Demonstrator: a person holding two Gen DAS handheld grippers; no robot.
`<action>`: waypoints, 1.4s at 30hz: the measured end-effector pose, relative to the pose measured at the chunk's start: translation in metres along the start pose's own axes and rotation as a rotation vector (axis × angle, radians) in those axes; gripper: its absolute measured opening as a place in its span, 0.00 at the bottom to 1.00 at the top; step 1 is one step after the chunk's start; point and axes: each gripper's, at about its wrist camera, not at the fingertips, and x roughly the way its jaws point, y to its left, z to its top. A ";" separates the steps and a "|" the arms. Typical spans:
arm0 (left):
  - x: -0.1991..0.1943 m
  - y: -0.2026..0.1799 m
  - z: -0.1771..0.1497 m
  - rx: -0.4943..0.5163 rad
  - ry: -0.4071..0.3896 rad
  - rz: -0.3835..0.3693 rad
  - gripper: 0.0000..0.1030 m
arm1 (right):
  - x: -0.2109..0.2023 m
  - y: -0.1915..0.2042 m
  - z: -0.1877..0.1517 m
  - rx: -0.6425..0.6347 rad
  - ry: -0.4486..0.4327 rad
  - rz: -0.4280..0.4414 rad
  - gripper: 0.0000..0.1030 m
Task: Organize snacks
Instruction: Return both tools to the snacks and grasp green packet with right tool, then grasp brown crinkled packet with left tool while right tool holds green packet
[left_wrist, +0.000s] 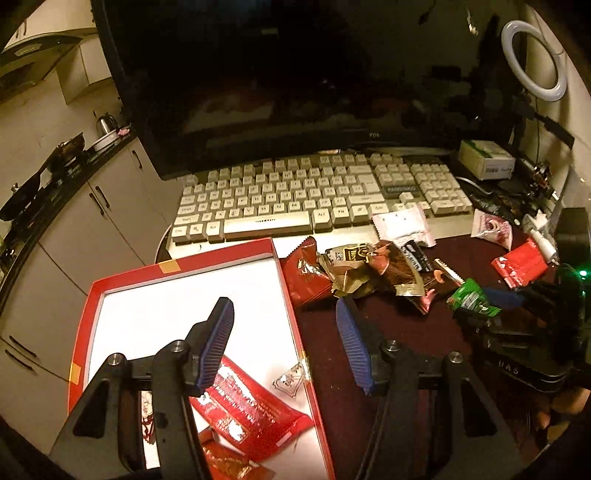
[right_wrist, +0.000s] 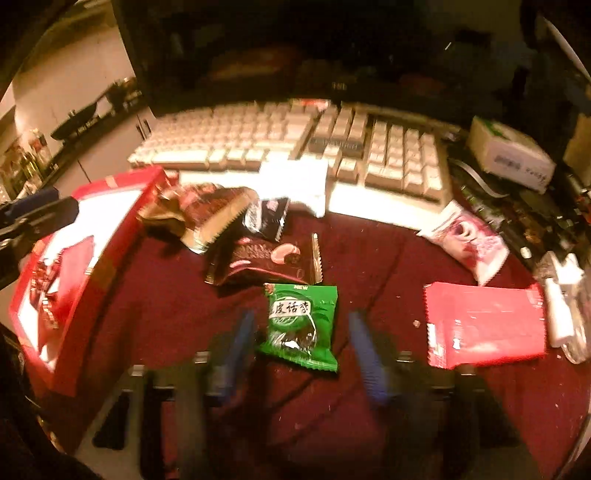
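On a dark red desk mat before a keyboard, the right gripper straddles the green packet, jaws apart, ready to pinch and carry it left to the red box, where the left gripper hangs empty, jaws apart.
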 end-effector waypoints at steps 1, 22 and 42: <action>0.003 -0.001 0.001 0.001 0.006 -0.003 0.55 | 0.001 0.000 0.001 -0.011 -0.016 -0.016 0.34; 0.046 -0.072 0.042 0.025 0.052 -0.066 0.73 | -0.026 -0.058 -0.001 0.216 -0.211 0.116 0.30; 0.086 -0.071 0.034 -0.014 0.078 -0.065 0.51 | -0.020 -0.055 0.001 0.205 -0.206 0.128 0.30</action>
